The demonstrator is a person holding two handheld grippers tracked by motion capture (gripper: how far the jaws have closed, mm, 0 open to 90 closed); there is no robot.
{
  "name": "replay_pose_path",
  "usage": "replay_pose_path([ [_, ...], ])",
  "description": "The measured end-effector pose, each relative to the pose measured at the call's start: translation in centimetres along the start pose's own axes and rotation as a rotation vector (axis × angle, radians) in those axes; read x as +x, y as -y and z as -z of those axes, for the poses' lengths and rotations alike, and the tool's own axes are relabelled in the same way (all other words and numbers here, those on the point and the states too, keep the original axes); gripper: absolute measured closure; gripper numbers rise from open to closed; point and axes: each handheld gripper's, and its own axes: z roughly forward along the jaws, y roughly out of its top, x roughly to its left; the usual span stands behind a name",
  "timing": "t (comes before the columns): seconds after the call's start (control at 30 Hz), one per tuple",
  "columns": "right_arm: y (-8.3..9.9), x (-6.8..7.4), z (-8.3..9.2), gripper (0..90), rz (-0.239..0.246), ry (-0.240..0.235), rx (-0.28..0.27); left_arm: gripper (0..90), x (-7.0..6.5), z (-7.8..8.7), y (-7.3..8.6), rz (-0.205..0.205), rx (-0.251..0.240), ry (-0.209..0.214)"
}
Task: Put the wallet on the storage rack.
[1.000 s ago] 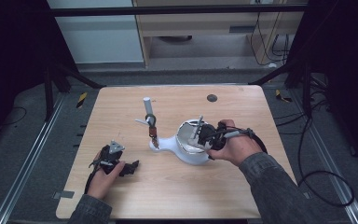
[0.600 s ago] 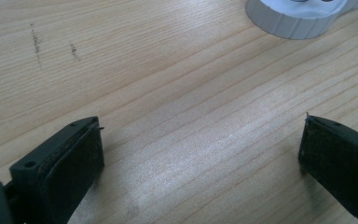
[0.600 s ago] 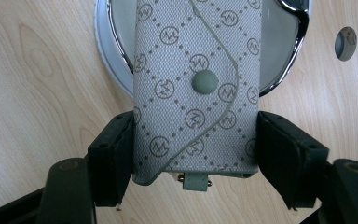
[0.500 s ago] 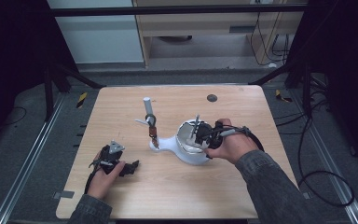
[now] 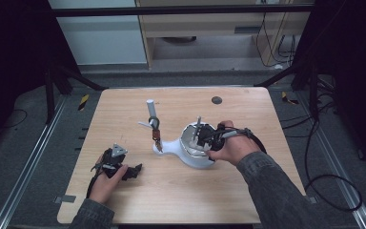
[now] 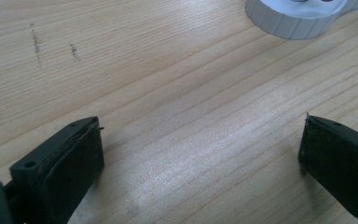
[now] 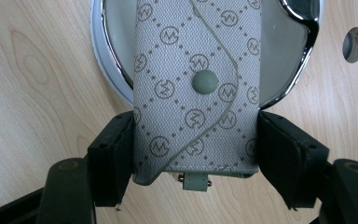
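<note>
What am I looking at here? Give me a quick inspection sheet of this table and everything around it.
Surface: wooden table with a round dark spot near the far edge.
Job's things: patterned grey pouch with a snap, held over a white stand with a shiny round dish.
Clutter: an upright post with a hanging tag on the stand's arm.
Grippers: left gripper open, low over bare wood; right gripper shut on the pouch.
Cables: one loops from the right gripper; more lie on the floor at right.
Surroundings: dark floor, metal rails, a cabinet behind.
</note>
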Motion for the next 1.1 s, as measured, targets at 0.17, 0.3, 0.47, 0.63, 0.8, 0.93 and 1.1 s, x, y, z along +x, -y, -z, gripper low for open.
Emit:
replay_pose_path([
  [0.17,-0.6,0.0,-0.3,31.0,0.004,-0.003,-0.002,0.0,0.0,0.0,0.0,-0.003,0.000,0.001],
  [0.3,-1.1,0.1,-0.7,31.0,0.005,-0.008,0.006,0.0,0.0,0.0,0.0,-0.003,0.000,0.002],
  [0.47,-1.5,0.0,-1.2,30.9,0.006,-0.012,0.010,0.0,0.0,0.0,0.0,-0.003,0.000,0.002],
  [0.63,-1.7,-0.1,-1.6,30.9,0.003,-0.015,0.014,0.0,0.0,0.0,0.0,-0.003,0.000,0.002],
  [0.8,-1.8,-0.1,-1.8,30.9,0.005,-0.019,0.015,0.0,-0.1,0.0,0.0,-0.004,0.000,0.003],
  [0.93,-1.9,-0.1,-1.8,30.8,0.005,-0.020,0.011,0.0,-0.1,0.0,0.0,-0.004,0.000,0.004],
  [1.1,-2.0,-0.1,-1.9,30.6,0.004,-0.025,0.018,0.0,-0.1,0.0,0.0,-0.004,0.000,0.004],
])
